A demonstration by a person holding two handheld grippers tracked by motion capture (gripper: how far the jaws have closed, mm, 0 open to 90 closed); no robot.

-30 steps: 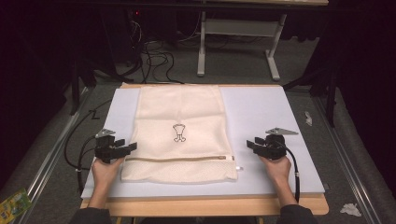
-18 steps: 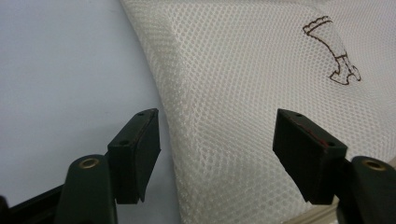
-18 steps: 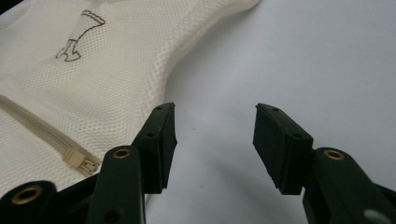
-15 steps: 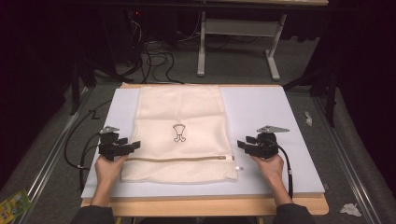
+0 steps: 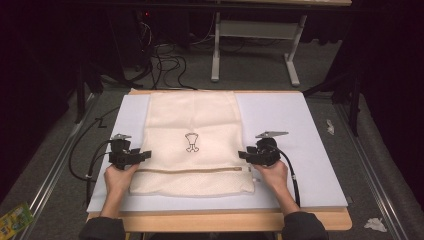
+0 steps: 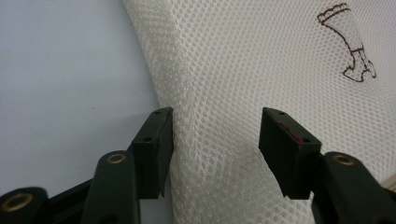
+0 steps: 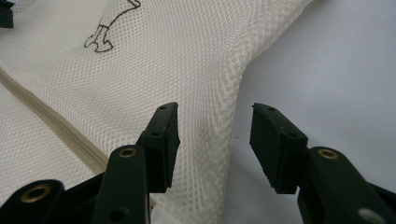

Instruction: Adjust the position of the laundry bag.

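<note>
Nearest the person, two hands come in from the bottom of the high view, each gripping a claw at one side edge of a cream mesh laundry bag that lies flat on the pale surface.

The bag is a zippered pouch; its zip runs across it near the person's end and looks closed, though it is too small to be sure. The mesh lies flat, and whether anything is inside cannot be told. A small brown printed emblem sits near its middle.

The left claw points inward at the bag's left edge. In the left gripper view its jaws have just been closing but stand well apart, with a raised fold of the bag's edge between them; one pad touches the mesh, the other is clear of it.

The right claw points inward at the right edge. In the right gripper view its jaws have just been closing a little and stand wide, the bag's lifted border between them, not pinched.

The bag's far end reaches the surface's far edge. Beyond, cables lie on the dark floor.
</note>
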